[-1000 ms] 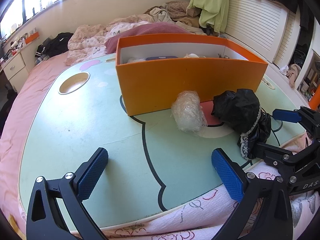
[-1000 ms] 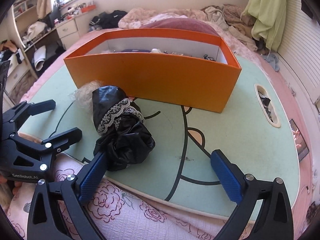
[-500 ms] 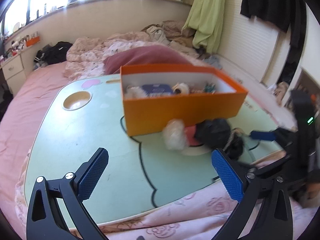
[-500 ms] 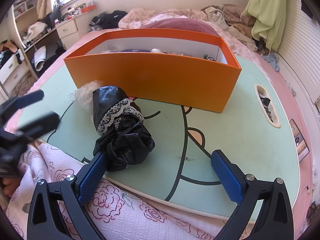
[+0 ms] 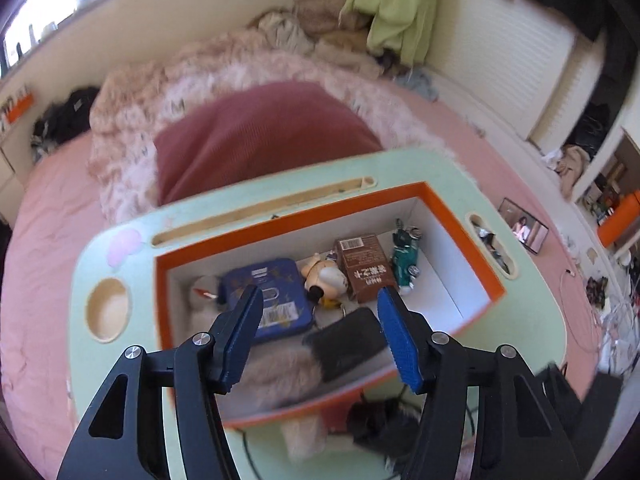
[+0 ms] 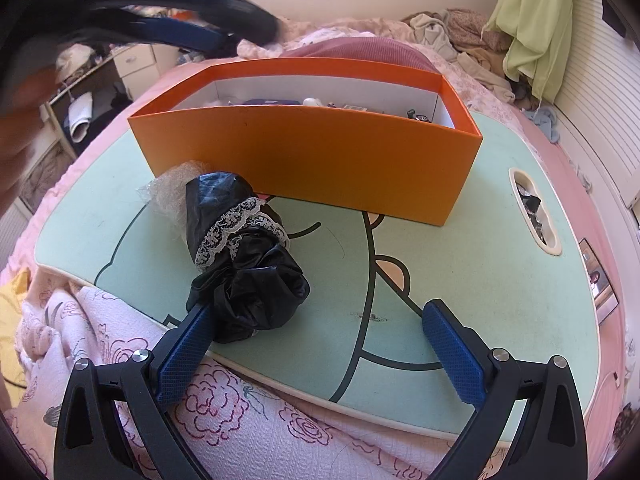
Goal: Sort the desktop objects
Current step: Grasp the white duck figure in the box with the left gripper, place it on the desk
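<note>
Risen since a second ago: left gripper (image 5: pixel 318 326), now above the orange cardboard box (image 6: pixel 304 152), pointing down into it, jaws apart, empty. Inside: blue flat case (image 5: pixel 276 296), brown carton (image 5: pixel 366 268), print illegible. Black lace-trimmed bundle (image 6: pixel 244 256) on green lap table (image 6: pixel 480 264), touching one finger of the wide-open, empty right gripper (image 6: pixel 320 344).
</note>
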Demonstrator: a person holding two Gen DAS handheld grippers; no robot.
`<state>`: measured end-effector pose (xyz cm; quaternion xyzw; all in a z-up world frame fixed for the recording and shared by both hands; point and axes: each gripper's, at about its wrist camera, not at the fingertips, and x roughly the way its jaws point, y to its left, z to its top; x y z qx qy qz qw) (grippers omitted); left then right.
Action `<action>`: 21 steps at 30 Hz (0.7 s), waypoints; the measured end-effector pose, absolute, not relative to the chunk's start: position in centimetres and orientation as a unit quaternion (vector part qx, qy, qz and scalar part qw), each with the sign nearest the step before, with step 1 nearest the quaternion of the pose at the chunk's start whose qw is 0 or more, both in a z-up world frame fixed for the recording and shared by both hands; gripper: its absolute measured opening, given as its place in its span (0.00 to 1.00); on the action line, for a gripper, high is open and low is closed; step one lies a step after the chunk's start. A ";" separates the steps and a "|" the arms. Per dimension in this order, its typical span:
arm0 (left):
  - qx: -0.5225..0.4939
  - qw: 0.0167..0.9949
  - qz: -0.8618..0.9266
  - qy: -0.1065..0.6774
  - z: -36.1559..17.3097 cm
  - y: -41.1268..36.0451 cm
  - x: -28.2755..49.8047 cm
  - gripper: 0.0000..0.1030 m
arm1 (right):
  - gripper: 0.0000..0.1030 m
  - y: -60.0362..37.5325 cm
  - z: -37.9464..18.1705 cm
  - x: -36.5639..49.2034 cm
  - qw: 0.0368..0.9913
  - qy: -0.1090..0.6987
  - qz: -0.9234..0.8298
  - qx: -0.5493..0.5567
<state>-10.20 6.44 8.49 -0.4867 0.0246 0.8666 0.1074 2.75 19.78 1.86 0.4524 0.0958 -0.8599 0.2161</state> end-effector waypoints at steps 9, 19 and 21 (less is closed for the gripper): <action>-0.554 0.083 0.828 0.028 3.4 8.1 -14.5 0.36 | 0.99 20.0 1.2 2.7 0.216 0.096 -0.860 0.452; -0.548 0.081 0.832 0.038 3.4 9.3 -15.8 0.39 | 0.99 19.7 1.0 2.7 0.217 0.096 -0.860 0.451; -0.547 0.083 0.832 0.028 3.3 9.1 -16.1 0.40 | 0.99 19.8 1.2 2.6 0.217 0.096 -0.860 0.451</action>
